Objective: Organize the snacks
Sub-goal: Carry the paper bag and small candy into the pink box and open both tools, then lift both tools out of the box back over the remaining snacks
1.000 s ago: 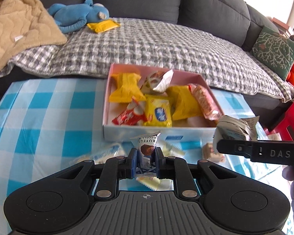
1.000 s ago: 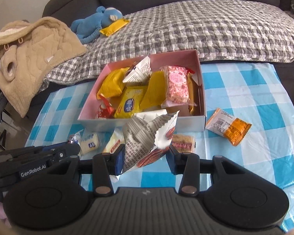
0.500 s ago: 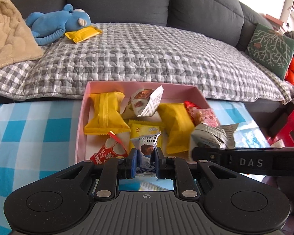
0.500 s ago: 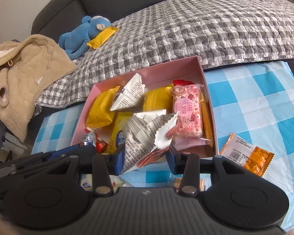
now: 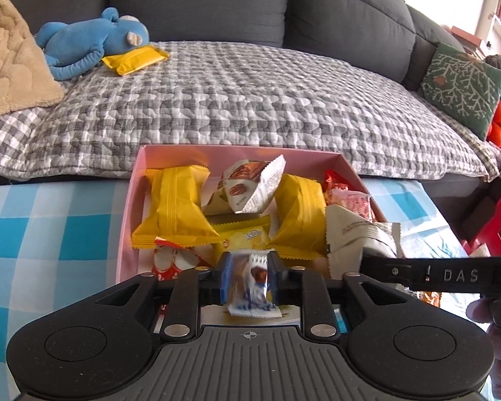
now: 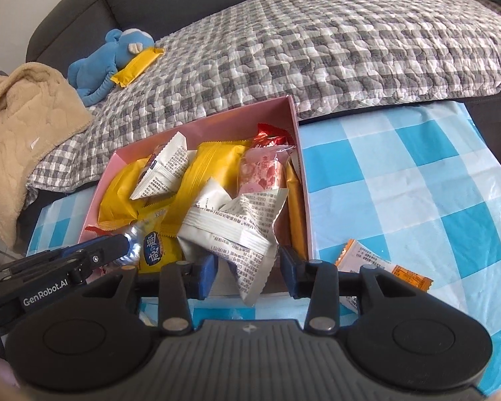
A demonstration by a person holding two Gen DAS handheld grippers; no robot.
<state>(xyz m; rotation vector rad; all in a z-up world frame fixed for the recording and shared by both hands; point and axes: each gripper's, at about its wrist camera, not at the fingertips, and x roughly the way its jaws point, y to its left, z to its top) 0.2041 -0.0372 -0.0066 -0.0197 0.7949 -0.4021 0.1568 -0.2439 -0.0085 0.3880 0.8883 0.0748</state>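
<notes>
left gripper (image 5: 248, 277): chocolate truffle packet (image 5: 250, 280) was clamped above pink box (image 5: 130, 220), likely for dropping in.
right gripper (image 6: 247, 272): jaws were spread; white snack pouch (image 6: 237, 230) was released, resting on box contents.
leftover: orange packet (image 6: 384, 277) was left on tablecloth (image 6: 417, 183).

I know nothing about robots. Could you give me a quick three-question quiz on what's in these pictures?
1. True or false: the pink box is empty.
2. The blue plush toy lies on: A) the checked table, B) the sofa, C) the box.
3. What sits between the fingers of the left claw?

Key: 1 false, it holds many snack packets. 2 B. 3 a small wrapped sweet.
</notes>
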